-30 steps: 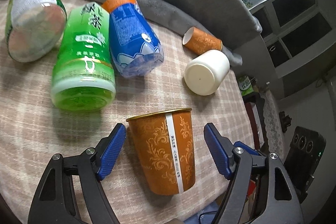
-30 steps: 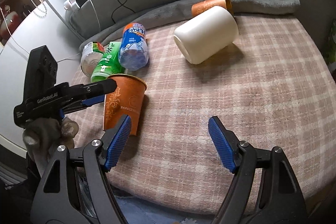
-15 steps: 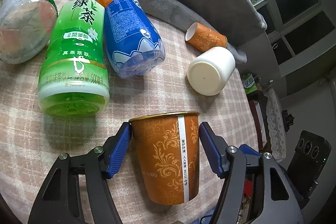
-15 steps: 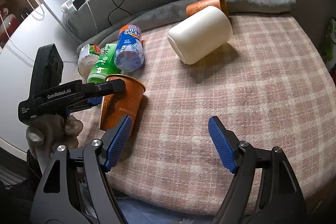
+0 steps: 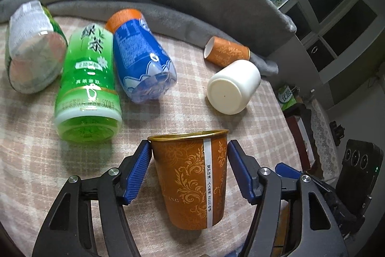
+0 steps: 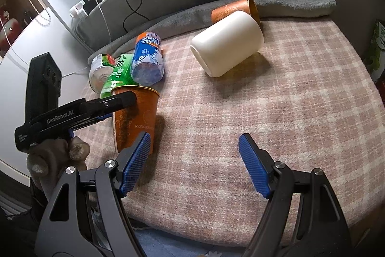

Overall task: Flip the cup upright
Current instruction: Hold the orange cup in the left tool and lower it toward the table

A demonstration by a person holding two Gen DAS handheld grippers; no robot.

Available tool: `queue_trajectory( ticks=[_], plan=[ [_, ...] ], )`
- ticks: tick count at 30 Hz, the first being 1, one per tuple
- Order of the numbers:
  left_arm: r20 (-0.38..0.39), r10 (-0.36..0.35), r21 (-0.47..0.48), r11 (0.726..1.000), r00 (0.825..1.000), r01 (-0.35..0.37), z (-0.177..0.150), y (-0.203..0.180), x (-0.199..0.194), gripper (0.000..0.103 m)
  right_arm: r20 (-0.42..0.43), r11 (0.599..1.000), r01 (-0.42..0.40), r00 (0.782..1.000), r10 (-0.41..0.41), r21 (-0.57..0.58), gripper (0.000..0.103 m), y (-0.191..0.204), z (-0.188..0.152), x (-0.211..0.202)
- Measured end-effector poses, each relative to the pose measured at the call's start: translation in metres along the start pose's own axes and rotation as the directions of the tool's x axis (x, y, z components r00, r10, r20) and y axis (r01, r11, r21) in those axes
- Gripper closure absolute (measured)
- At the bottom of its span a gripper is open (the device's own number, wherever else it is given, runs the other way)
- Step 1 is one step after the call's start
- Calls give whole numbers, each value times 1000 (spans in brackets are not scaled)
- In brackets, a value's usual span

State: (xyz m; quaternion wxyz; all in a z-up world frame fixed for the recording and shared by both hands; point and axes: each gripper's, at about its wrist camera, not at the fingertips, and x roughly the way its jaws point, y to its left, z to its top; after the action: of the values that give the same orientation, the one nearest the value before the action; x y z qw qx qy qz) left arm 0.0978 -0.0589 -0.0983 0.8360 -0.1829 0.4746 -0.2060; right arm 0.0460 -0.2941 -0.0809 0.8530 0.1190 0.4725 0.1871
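Whereas a second ago the left tongs stood wide of the orange cup, their pads now touch its sides just under the rim, cup upright on the plaid table, suggesting flip done; right tongs wide open, empty.

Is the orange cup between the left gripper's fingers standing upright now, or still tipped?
Upright. The orange cup stands with its gold rim up and base on the plaid cloth, seen also from the right wrist. The left gripper clamps it.
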Motion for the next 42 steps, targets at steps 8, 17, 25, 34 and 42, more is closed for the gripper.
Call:
queue_trajectory(
  ticks=[8, 17, 25, 34, 42],
  plan=[
    [67, 31, 68, 997, 997, -36, -4, -14, -12, 38, 15, 1000, 6, 1000, -6, -7, 25, 2, 1, -3],
    [150, 70, 133, 987, 986, -91, -2, -25, -15, 38, 49, 999, 32, 998, -30, -31, 25, 10, 1, -9],
    [211, 92, 169, 977, 973, -129, 1, -33, -12, 38, 51, 999, 37, 998, -36, -21, 25, 7, 1, -11],
    [279, 126, 217, 958, 952, -190, 0, -37, -8, 38, 49, 999, 36, 998, -35, -9, 25, 2, 1, -10],
    [302, 171, 280, 924, 938, -259, -15, -42, 0, 38, 52, 999, 33, 998, -33, -8, 25, 3, 1, -10]
  ],
)
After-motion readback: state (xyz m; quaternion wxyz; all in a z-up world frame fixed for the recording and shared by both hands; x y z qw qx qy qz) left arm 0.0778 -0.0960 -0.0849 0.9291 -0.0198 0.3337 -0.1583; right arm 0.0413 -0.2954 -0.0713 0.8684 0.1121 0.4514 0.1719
